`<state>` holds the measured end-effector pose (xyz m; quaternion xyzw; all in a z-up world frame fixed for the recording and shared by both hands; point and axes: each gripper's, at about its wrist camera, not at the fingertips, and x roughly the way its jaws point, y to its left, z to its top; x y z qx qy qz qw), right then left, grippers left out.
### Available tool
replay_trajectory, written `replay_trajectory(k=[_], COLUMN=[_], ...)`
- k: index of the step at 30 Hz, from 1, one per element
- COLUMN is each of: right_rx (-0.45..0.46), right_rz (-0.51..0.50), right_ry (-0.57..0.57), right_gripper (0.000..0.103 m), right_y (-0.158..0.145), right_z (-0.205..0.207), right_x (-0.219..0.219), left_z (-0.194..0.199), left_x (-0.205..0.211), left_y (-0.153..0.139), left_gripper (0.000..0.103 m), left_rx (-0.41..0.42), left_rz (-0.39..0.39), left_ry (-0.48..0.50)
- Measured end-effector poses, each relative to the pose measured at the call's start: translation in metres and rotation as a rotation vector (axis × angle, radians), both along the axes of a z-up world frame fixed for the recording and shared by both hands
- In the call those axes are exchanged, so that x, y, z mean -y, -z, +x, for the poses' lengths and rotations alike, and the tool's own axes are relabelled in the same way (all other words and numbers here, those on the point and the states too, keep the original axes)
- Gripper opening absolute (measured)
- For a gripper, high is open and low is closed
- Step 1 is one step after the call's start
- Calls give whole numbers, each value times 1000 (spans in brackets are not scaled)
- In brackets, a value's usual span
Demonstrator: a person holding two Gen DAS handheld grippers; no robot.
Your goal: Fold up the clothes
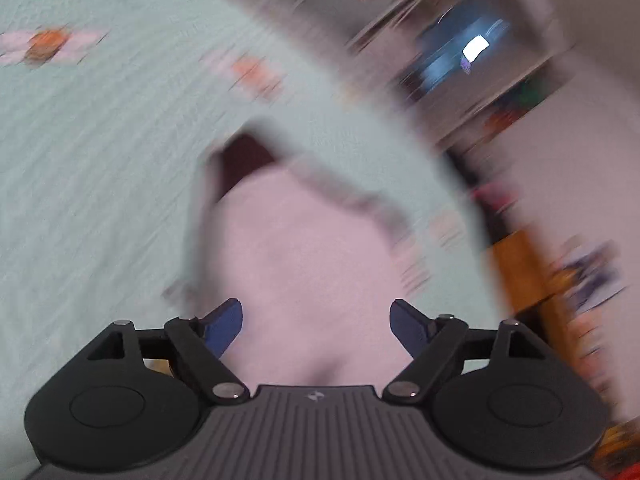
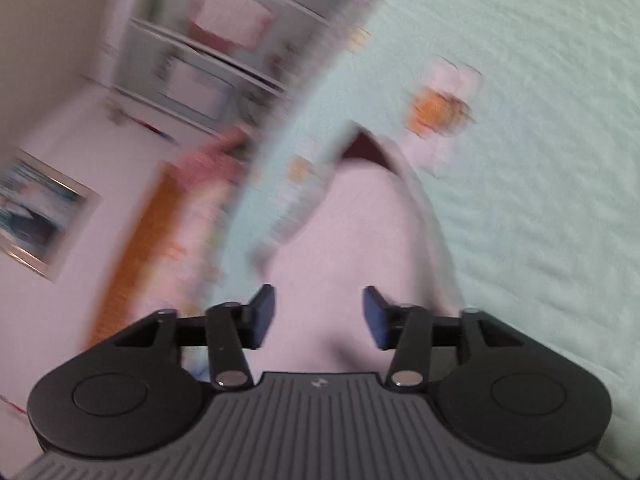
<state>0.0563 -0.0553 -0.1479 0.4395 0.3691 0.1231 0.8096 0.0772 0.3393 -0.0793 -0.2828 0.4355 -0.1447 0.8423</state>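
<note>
Both my left gripper and right gripper gape wide, empty, over the pale pink garment; I'd pinch only its near hem.

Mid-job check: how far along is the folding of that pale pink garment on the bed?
Done: the pale pink garment lies on the mint floral bedspread; blur hides any finished fold. In hand: nothing; the left hand-held gripper and right hand-held gripper are both open over it. Left: grasping and folding, seemingly.
</note>
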Motion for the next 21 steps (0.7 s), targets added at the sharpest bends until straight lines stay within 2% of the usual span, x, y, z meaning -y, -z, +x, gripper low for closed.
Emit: replay_trajectory(k=[1,2,3,4,5,6,7,10,12,16,21], right_rx=[-16,-13,2,20,40,59,78,40,5,-37,-46], right_rz=[6,34,69,72,60,48,35,66,93,132,164], right_ry=[27,63,93,105,109,112,116,91,72,-10,-68], right_gripper=[11,12,22,42,55,74,79,79,79,83,83], right_y=[3,2,-2,-7,-12,-17,-22,-7,4,13,16], right_z=[-5,-11,-19,-25,-30,-35,-41,-43,-43,-31,-7], right_x=[3,8,13,18,23,27,32,36,38,32,23], left_z=[-2,-10,-21,-32,-42,-50,-54,-64,-64,-52,-42], left_x=[-4,-14,-23,-30,-37,-41,-45,-48,-41,-20,-15], left_y=[10,15,14,11,8,10,16,47,57,65,68], left_gripper=[70,70,70,74,78,85,85,85,85,85,86], left_rx=[-78,-93,-67,-35,-4,1,-32,-186,-200,-214,-203], left_rz=[-1,-60,-108,-118,-128,-147,-184,-380,-453,-529,-560], left_ry=[-48,-95,-143,-186,-229,-258,-279,-326,-328,-291,-284])
